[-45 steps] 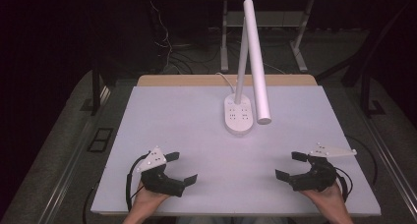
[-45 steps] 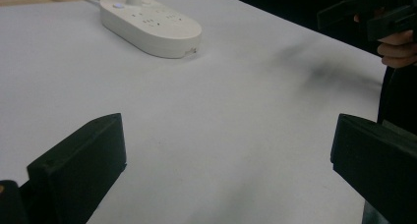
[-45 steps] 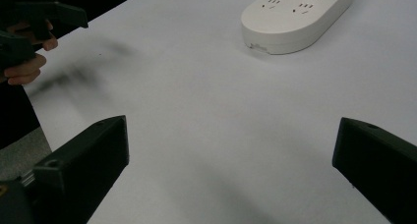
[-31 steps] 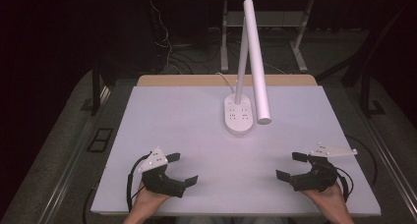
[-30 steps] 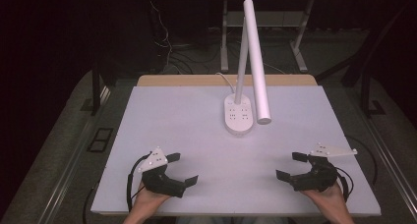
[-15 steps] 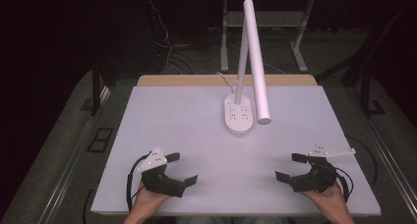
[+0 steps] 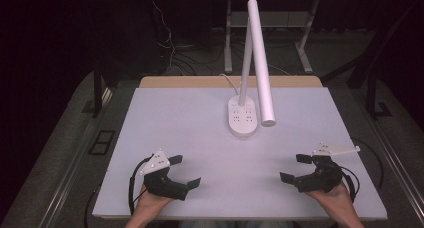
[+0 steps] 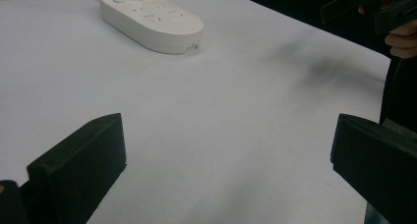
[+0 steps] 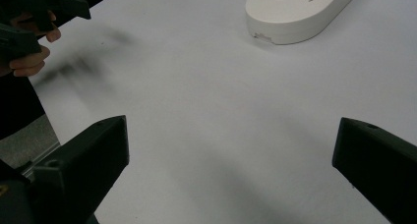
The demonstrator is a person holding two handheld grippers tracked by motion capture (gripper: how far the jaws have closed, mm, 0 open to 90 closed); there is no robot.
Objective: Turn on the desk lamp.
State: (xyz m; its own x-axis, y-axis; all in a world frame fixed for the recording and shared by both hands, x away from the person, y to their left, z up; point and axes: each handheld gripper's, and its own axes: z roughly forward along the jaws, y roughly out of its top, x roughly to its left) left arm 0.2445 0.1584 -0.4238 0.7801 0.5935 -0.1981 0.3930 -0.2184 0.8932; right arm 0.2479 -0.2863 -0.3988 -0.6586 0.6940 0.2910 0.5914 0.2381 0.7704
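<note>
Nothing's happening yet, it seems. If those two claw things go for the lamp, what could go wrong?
My guesses: the lamp is tall, with a long tilted head over a small base, so a sideways push could tip it. Its cord runs off the far table edge and could snag. Both the left tool and the right tool are open and low; they could bump each other near the base.

Left gripper [image 7: 184, 171] jaws wide, right gripper [image 7: 296, 168] jaws wide

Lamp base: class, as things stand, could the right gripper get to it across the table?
Probably yes. The right gripper sits open near the table's front edge, and bare white surface lies between it and the lamp base; nothing stands in the way.
</note>
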